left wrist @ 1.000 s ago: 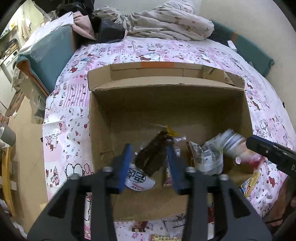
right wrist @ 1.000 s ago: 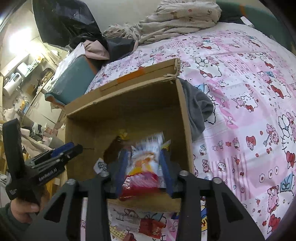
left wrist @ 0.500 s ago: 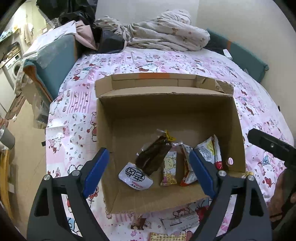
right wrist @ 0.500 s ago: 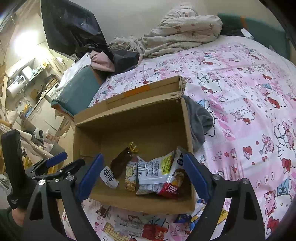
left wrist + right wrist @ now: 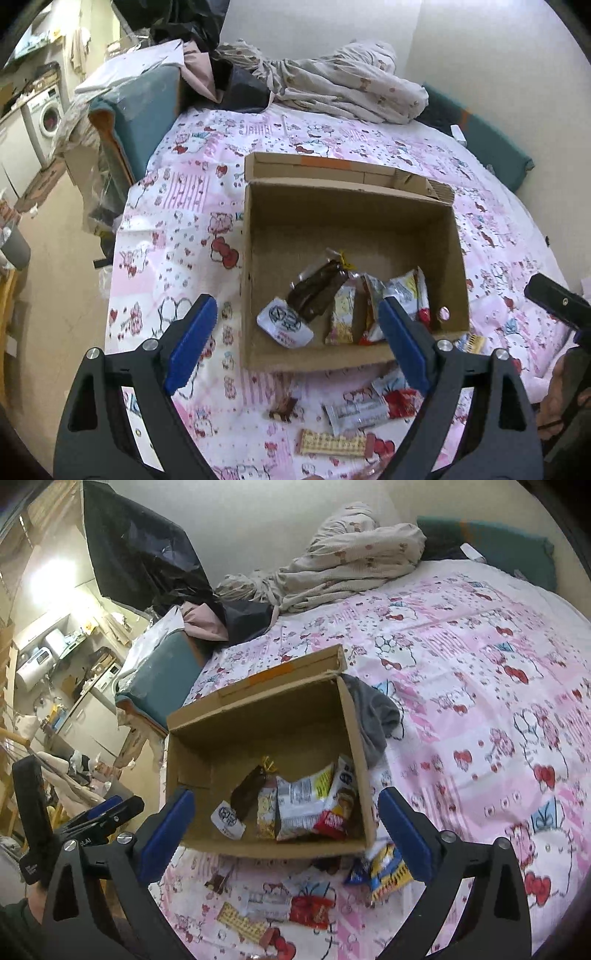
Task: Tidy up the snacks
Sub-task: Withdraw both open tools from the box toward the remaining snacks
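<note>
An open cardboard box (image 5: 280,354) (image 5: 266,849) sits on the pink bed. Inside lie a dark brown snack bag (image 5: 317,288) (image 5: 249,794), a white round packet (image 5: 284,323) (image 5: 227,818), a yellow packet (image 5: 341,314) (image 5: 266,812) and a white and red bag (image 5: 406,295) (image 5: 306,801). Loose snacks lie in front of the box: a wafer pack (image 5: 332,445) (image 5: 240,921), a red packet (image 5: 400,402) (image 5: 310,910), a silver packet (image 5: 356,411) and a blue and yellow bag (image 5: 384,867). My left gripper (image 5: 295,350) is open and empty above the box's near edge. My right gripper (image 5: 284,834) is open and empty there too.
A grey cloth (image 5: 373,716) lies against the box's right side. Crumpled bedding (image 5: 340,88) is piled at the head of the bed. A teal cushion (image 5: 144,110) stands at the left bed edge, with floor beyond.
Both grippers have opened, dropped their snacks into the box, and pulled back and up. The dark bag and the white and red bag now lie in the box.
</note>
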A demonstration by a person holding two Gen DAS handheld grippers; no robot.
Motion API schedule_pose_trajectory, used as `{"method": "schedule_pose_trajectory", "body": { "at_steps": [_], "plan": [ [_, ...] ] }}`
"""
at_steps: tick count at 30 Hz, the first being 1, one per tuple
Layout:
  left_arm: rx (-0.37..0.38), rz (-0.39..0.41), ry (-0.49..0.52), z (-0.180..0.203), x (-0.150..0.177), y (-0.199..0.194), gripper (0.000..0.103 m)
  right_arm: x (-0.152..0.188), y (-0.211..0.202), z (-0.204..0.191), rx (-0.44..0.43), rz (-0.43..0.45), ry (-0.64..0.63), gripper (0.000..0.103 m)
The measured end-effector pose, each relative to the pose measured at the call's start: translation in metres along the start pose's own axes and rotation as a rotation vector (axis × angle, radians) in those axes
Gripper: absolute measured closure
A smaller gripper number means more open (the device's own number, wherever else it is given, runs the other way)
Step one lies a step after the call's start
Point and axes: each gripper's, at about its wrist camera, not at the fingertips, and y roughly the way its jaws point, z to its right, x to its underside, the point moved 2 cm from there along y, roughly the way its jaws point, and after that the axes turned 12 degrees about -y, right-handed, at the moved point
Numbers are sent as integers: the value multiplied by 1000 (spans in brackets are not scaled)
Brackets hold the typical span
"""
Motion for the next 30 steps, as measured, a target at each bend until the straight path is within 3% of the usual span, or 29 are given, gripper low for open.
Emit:
{"method": "schedule_pose_trajectory", "body": {
  "at_steps": [20, 30],
  "plan": [
    [-44, -23, -50, -19, 51, -34, 12, 63, -27, -14, 22, -90, 28, 2],
    [-65, -79, -82, -24, 71, -26, 12, 83, -20, 10, 75, -163, 145, 2]
  ]
}}
